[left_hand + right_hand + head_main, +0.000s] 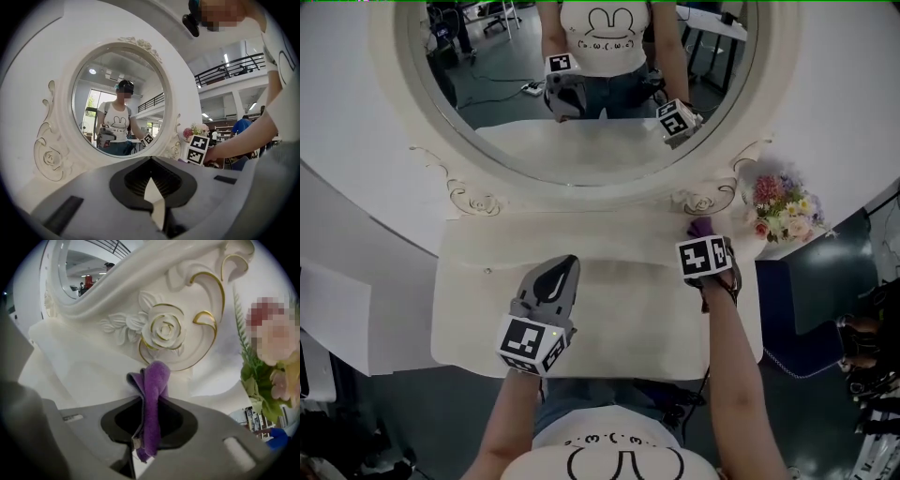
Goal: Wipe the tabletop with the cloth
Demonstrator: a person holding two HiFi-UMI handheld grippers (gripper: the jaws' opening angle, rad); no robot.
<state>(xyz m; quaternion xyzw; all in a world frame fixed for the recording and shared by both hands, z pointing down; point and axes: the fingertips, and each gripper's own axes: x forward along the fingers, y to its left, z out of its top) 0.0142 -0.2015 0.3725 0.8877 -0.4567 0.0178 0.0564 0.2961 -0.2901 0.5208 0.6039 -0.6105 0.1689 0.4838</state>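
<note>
The purple cloth point(701, 226) is bunched in my right gripper point(705, 236), which is shut on it at the back right of the white tabletop point(628, 314). In the right gripper view the cloth point(154, 380) stands folded between the jaws of the right gripper point(149, 401), just in front of the carved rose point(164, 331) at the mirror's base. My left gripper point(564, 265) hovers over the middle of the tabletop. Its jaws are shut and hold nothing, and in its own view the left gripper point(151, 160) points at the mirror.
A large oval mirror point(581, 94) in a white carved frame rises along the table's back edge. A bouquet of flowers point(783, 208) stands off the right corner, close to the right gripper. The table's front edge runs just before my body.
</note>
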